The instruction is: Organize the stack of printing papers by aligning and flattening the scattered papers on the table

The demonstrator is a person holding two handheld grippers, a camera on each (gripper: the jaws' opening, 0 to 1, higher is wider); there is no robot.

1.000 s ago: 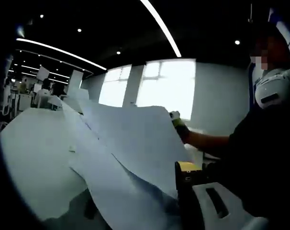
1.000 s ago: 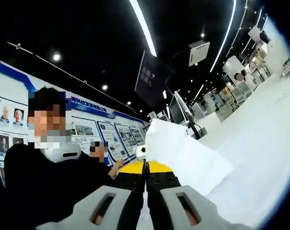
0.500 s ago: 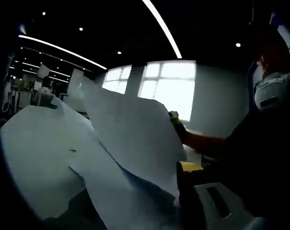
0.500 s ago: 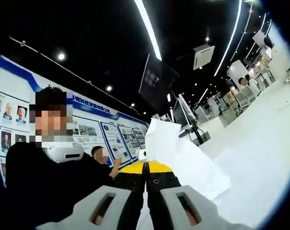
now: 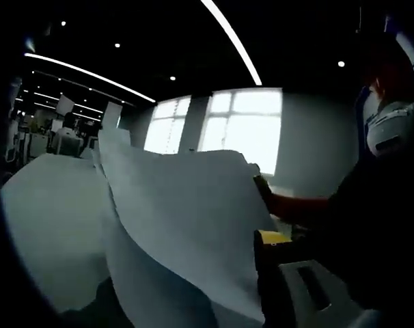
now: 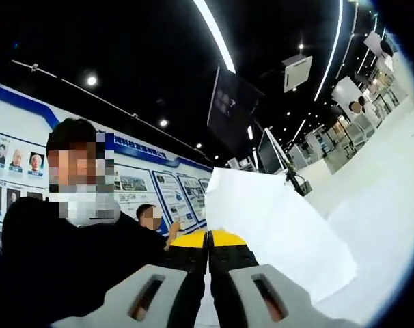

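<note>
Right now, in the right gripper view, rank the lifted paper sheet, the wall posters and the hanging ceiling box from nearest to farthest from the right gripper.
1. Paper sheet, pinched in the right gripper.
2. Wall posters, left, behind the person.
3. Ceiling box, upper right, farthest.

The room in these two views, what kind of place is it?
Probably a large office or exhibition hall. Long strip lights cross a dark ceiling, a wall of display boards shows photos and text, and big windows stand behind the white table.
</note>
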